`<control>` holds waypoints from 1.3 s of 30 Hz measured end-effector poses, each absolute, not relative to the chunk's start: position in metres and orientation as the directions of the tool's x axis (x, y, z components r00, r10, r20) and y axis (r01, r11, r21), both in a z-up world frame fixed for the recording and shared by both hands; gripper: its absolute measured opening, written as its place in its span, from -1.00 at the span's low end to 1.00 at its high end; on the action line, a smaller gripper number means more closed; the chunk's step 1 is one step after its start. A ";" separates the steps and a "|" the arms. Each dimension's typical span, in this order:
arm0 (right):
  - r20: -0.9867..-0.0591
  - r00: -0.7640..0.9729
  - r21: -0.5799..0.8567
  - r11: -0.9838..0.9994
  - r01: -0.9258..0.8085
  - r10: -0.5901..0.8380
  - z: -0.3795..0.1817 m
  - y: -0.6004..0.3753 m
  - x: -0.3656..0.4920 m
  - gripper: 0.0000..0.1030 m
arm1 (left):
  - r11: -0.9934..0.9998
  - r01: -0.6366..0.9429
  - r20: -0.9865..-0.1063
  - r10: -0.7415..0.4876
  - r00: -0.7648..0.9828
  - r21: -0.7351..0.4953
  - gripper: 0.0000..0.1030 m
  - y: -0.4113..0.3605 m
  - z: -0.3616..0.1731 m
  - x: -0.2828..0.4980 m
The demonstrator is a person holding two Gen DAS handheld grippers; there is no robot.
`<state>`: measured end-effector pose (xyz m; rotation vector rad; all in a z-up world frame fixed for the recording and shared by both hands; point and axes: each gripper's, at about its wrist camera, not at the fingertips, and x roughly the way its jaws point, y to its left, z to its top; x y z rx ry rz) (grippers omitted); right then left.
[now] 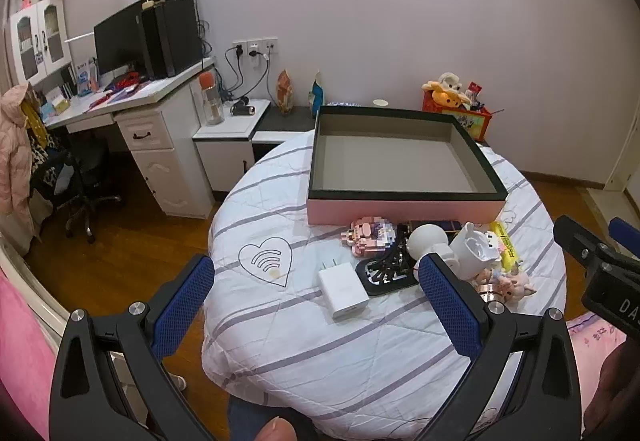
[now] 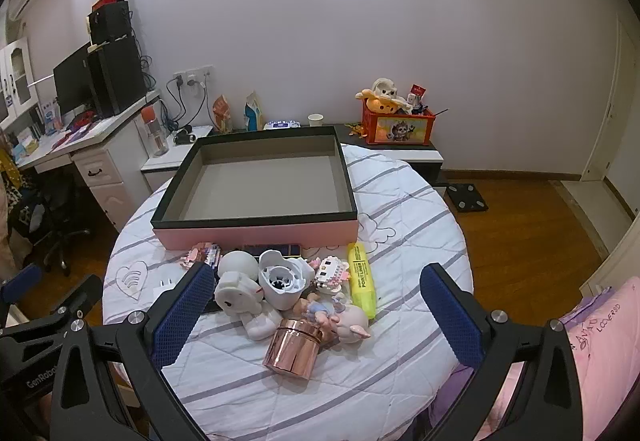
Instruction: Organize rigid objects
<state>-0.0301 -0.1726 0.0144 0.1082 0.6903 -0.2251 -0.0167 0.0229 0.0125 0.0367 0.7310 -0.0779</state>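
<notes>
Nothing is sorted yet, as far as the 2 views show: the pink box point(image 2: 256, 231) with the dark rim sits at the far side of the round tabletop point(image 2: 360, 381), and its grey floor is bare. Every loose item lies in front of it, on the striped cloth.

From left to right, the left tongs point(image 1: 316, 303) are released, spread wide, holding nothing. The white charger point(image 1: 343, 287) lies between the 2 blue pads, touching neither. Next come the pink brick figure point(image 1: 368, 235), the black patterned plate point(image 1: 390, 273), the white round-headed figure point(image 2: 240, 281) and the white cup-shaped part point(image 2: 282, 279), crowded together just before the box wall. Nearer the camera is the rose-gold canister point(image 2: 294, 347), on its side, touching the small pig figurine point(image 2: 350, 323). The yellow highlighter point(image 2: 362, 279) lies at the right edge of the cluster.

The right tongs point(image 2: 318, 305) are likewise wide open and empty, poised above the heap, apparently touching nothing.

All the moving into the box remains.
</notes>
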 end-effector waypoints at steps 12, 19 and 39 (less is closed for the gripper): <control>-0.670 0.721 0.031 0.964 0.265 -0.177 -0.004 -0.189 -0.029 1.00 | 0.996 0.087 -0.708 -0.055 0.704 0.010 1.00 0.029 -0.019 -0.010; -0.716 0.673 0.038 0.951 0.306 -0.187 -0.030 -0.212 -0.032 1.00 | 0.992 0.124 -0.760 -0.071 0.645 0.012 1.00 0.023 -0.056 -0.001; -0.810 0.577 0.055 0.967 0.250 -0.104 -0.088 -0.191 -0.020 1.00 | 0.995 0.100 -0.836 -0.045 0.548 0.013 1.00 0.014 -0.123 0.049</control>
